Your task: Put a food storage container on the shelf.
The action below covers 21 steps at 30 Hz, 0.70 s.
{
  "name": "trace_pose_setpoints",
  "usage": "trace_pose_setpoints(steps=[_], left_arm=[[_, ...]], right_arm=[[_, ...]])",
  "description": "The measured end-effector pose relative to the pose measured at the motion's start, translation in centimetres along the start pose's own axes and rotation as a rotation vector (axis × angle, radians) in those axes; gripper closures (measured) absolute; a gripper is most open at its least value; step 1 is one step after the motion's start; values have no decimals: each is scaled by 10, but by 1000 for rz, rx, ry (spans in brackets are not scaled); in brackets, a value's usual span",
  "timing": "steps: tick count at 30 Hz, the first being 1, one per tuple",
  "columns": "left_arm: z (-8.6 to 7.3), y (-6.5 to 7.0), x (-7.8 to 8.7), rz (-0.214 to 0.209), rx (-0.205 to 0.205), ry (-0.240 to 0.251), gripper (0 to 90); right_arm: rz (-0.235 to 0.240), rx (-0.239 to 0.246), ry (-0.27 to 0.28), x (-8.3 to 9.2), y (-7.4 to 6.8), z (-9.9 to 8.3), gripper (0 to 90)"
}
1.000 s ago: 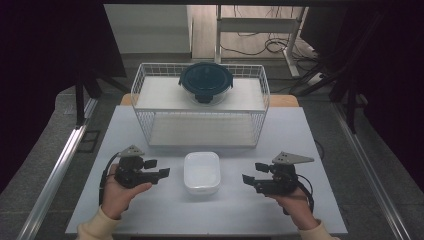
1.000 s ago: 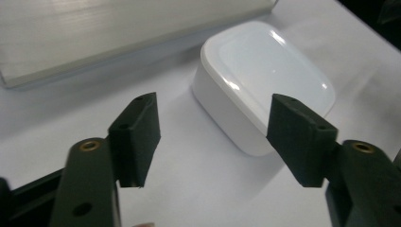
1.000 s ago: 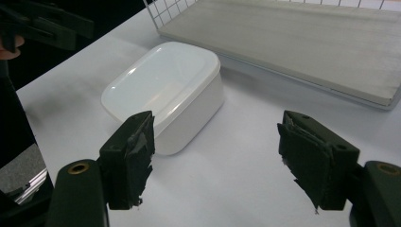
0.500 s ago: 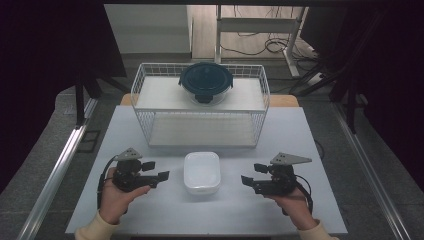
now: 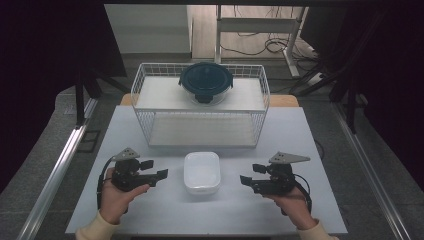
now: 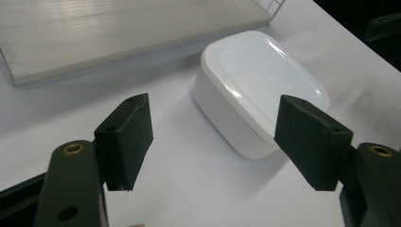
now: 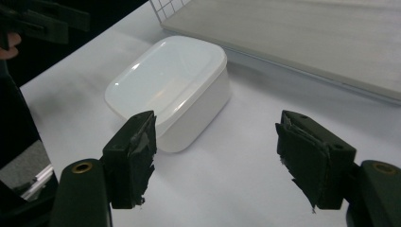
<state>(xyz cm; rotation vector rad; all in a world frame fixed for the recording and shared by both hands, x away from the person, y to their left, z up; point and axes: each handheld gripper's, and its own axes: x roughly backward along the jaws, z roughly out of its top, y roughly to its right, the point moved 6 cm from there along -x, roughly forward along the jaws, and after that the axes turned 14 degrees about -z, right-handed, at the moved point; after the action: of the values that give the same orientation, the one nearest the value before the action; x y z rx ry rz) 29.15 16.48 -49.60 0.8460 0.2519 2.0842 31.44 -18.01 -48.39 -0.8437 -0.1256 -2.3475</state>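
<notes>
Both grippers, left (image 5: 150, 176) and right (image 5: 255, 181), hover wide open flanking a lidded white container (image 5: 202, 172) near the table's (image 5: 310, 150) front edge; closing in looks next.

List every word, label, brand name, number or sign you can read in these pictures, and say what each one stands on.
None can be read.
White lidded container: lid and walls plain, no print in either gripper view.
Dark round lidded container on the wire rack: no label can be made out; too small to tell.
Left gripper and right gripper: no markings visible on the black jaws.
White table: bare, no signs.
</notes>
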Motion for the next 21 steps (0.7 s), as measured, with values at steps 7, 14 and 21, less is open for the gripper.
trace_pose_setpoints(steps=[7,14,21], left_arm=[[17,4,-5,-58,34,10,278],[40,5,-24,-131,89,11,271],[32,-2,-32,-155,136,-12,258]], right_arm=[[57,-88,-28,-4,-5,12,300],[26,-113,-72,-26,-11,40,324],[60,-132,-122,-52,-23,44,341]])
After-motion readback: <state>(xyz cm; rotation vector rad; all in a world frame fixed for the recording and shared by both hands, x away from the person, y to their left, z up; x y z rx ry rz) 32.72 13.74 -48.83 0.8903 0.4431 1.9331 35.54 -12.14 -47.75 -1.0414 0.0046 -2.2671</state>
